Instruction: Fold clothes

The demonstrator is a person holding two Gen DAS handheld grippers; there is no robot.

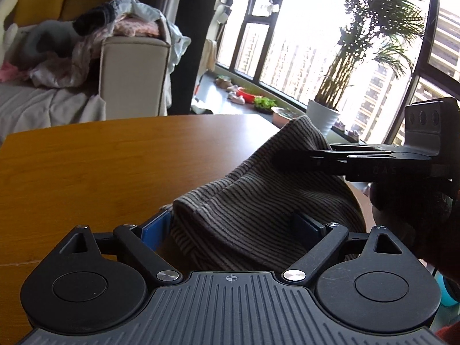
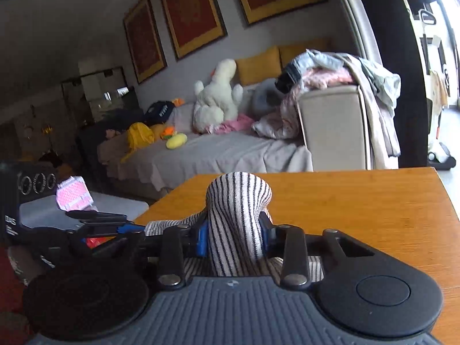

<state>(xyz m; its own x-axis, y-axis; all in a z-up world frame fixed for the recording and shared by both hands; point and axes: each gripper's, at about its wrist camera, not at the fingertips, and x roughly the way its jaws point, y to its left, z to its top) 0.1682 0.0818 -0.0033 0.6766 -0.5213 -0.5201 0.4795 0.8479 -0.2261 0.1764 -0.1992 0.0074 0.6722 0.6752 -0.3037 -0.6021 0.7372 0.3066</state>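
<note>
Striped cloth bunches, clamped in right gripper; left gripper spread around it.

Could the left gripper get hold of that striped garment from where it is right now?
Probably yes. The left gripper stands open with the striped garment bunched right between its fingers, nothing blocking it on the wooden table. The right gripper already pinches another fold of it.

Striped garment on the wooden table

It is bunched up and raised into a fold, clamped between the right gripper pads.
</note>
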